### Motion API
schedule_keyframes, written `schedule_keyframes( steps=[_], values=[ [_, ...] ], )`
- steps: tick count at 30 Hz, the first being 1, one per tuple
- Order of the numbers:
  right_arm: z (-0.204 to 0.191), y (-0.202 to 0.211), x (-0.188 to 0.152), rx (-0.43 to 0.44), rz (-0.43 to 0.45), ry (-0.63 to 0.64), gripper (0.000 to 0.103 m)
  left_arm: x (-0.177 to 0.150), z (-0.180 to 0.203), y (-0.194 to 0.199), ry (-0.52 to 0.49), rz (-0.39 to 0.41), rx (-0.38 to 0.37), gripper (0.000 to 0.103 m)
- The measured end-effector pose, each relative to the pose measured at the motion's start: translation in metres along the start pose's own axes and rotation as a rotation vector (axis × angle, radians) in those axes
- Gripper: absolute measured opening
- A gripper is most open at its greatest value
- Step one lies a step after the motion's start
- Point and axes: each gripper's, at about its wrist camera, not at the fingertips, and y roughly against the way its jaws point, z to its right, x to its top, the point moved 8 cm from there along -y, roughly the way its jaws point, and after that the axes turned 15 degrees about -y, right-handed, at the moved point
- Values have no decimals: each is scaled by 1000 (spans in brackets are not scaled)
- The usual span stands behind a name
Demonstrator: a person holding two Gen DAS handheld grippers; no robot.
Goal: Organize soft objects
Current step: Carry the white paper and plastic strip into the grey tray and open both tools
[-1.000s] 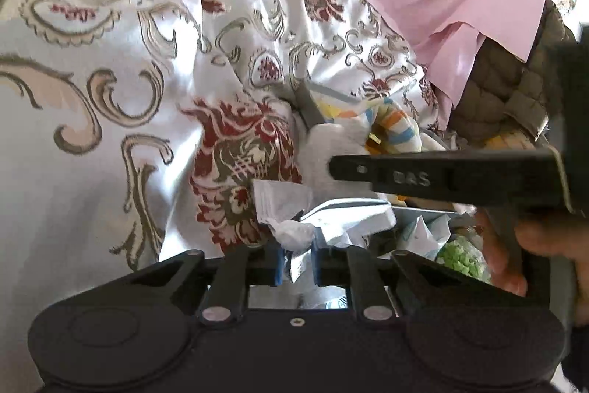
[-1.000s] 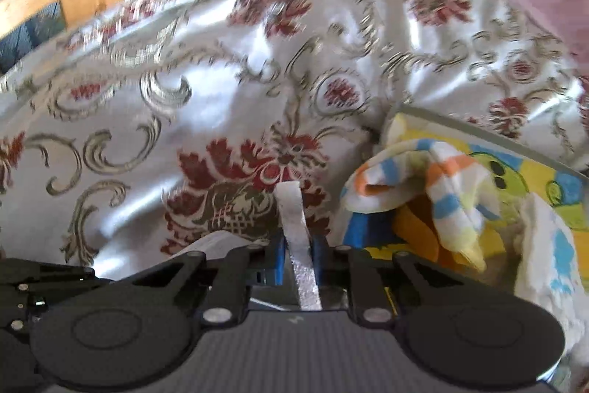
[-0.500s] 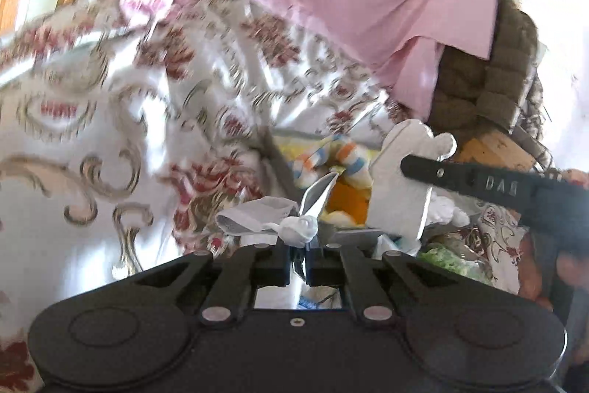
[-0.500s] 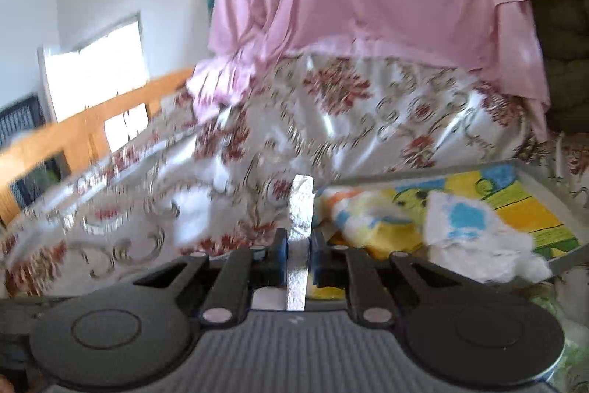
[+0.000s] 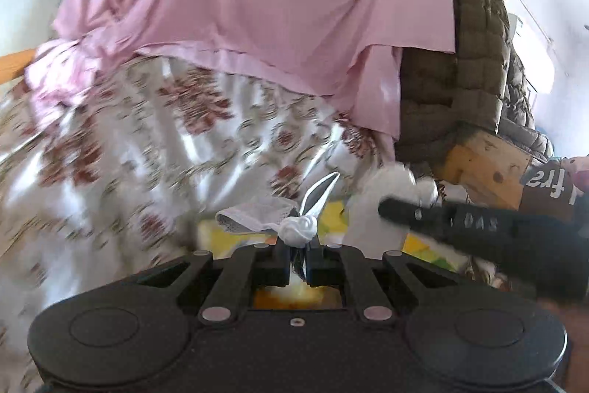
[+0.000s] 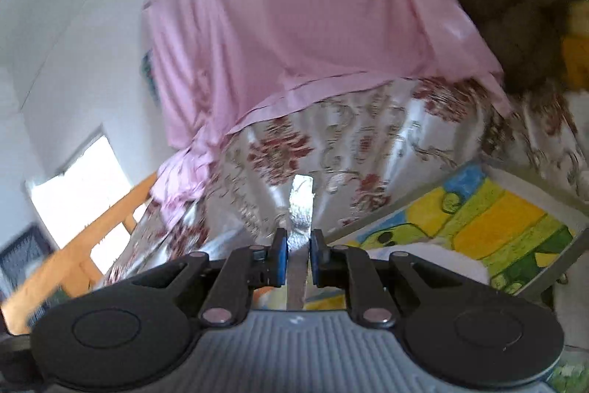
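Observation:
In the left wrist view my left gripper (image 5: 297,247) is shut on a bunched white cloth (image 5: 296,230); a meshy white flap (image 5: 254,212) and a thin pointed strip stick out beyond the fingers. To the right, the right gripper's black finger (image 5: 441,220) reaches in sideways with a flat white piece of cloth (image 5: 371,209) at its tip. In the right wrist view my right gripper (image 6: 297,245) is shut on a narrow white strip (image 6: 302,205) that stands up between the blue pads. Whether both hold one item I cannot tell.
A tray with a yellow, green and blue picture (image 6: 478,227) lies low at the right, white cloth in it. Behind are a floral satin bedspread (image 5: 147,153), a pink sheet (image 5: 257,6), a brown quilted jacket (image 5: 452,98), a cardboard box (image 5: 486,168) and a wooden bed rail (image 6: 81,245).
Both grippers rose and rolled while keeping their grip on the white cloth. The striped sock dropped out of sight and the pink sheet now fills the upper views.

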Motion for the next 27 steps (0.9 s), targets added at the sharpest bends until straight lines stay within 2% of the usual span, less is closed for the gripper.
schedule_keyframes(
  steps=[5,10,16,18,22,24,25,27],
  values=[
    [60,-11,28,-59,37,-173,14,20,21,-60,-24,-40,-7,7],
    [97,-21,29,-100,20,-231,15,11,39,-97,-56,-106,-6,7],
    [109,-24,22,-147,-5,-202,18,-5,46,-112,-68,-167,-9,10],
    [110,-22,21,-175,-6,-192,26,-8,46,-114,-58,-185,-8,13],
    [112,-21,21,-202,-16,-183,27,-10,47,-112,-59,-209,4,17],
    [112,-20,21,-212,-21,-176,29,-9,49,-111,-74,-226,21,25],
    [112,-20,21,-216,-23,-172,31,-8,50,-110,-81,-233,30,28],
    [112,-19,20,-235,-27,-153,53,-6,51,-107,-86,-238,40,39]
  ],
)
